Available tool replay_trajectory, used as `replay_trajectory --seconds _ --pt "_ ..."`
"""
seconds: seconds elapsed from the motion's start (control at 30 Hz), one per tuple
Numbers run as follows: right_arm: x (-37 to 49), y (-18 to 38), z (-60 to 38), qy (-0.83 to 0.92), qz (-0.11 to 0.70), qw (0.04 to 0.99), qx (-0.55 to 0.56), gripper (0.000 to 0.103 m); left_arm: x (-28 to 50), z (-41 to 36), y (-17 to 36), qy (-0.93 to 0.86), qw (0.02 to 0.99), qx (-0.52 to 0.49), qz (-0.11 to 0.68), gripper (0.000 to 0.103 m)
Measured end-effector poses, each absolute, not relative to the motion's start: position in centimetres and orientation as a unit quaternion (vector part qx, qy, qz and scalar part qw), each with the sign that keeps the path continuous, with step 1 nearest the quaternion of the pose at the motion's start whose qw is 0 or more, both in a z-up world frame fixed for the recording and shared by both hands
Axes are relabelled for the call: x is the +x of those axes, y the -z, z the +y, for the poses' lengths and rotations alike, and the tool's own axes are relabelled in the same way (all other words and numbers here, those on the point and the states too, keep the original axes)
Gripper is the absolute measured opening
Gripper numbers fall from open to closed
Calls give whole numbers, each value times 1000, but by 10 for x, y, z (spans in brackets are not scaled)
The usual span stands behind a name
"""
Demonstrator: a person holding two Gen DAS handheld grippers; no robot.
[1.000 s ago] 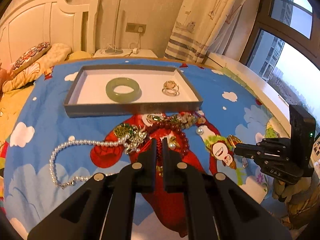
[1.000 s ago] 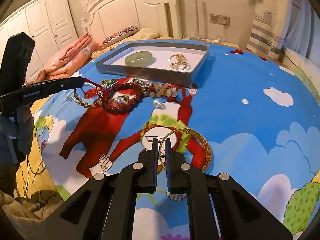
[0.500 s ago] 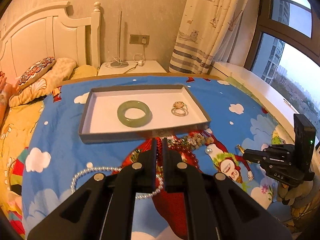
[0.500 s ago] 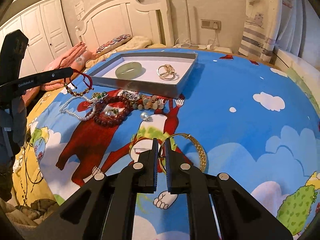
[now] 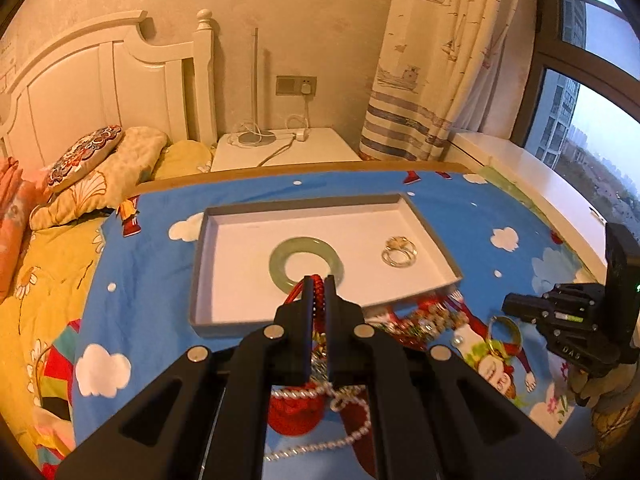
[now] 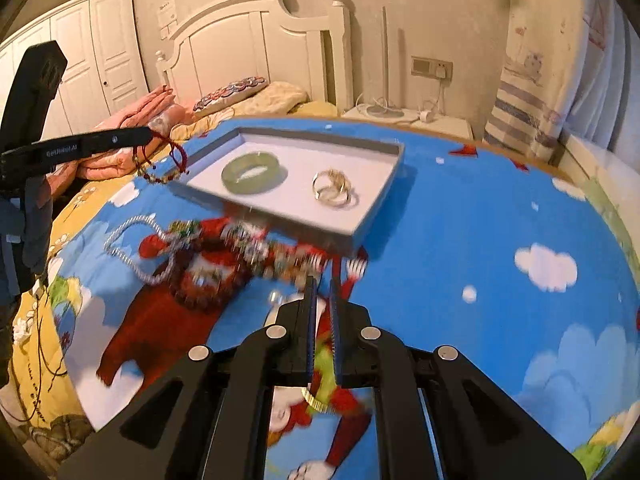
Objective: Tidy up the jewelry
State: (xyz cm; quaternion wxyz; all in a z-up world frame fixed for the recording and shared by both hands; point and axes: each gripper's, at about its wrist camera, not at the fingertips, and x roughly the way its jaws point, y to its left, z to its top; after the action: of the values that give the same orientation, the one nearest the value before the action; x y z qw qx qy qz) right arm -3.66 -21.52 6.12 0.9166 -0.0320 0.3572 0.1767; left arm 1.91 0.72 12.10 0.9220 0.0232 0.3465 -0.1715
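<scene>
A red bead bracelet [image 5: 316, 284] is pinched in the left hand-held gripper [image 5: 316, 280] and hangs at the near edge of the tray [image 5: 448, 256] just ahead. A gold bangle [image 6: 316, 398] is pinched in the right hand-held gripper [image 6: 321, 284], short of the tray. The carrying step is judged in hand; next, each piece must be brought over the tray and released.

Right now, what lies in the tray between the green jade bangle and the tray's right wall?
In both wrist views, gold rings lie between the jade bangle and the tray's right wall.
</scene>
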Motion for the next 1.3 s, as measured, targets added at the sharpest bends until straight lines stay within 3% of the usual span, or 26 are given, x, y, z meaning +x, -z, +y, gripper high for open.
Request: replay_trajectory --seconds 0.47,0.8,1.13,1.2,1.23,1.3 --pt "43 -85 -177 -200 340 917 -58 7 82 18 -111 138 917 50 370 5" --pt "100 -72 -148 -213 360 907 -60 7 126 31 -99 119 912 59 389 5" --pt "48 -89 -203 -219 362 906 -23 8 100 39 -110 141 921 37 363 5" --pt "26 -84 -215 -233 377 896 -19 10 84 35 -116 151 923 39 351 5" --pt "12 -79 -220 -233 388 892 -21 16 74 31 -120 157 925 43 344 5" --pt "-17 -65 -228 -224 410 884 -29 43 59 28 -125 168 926 45 335 5"
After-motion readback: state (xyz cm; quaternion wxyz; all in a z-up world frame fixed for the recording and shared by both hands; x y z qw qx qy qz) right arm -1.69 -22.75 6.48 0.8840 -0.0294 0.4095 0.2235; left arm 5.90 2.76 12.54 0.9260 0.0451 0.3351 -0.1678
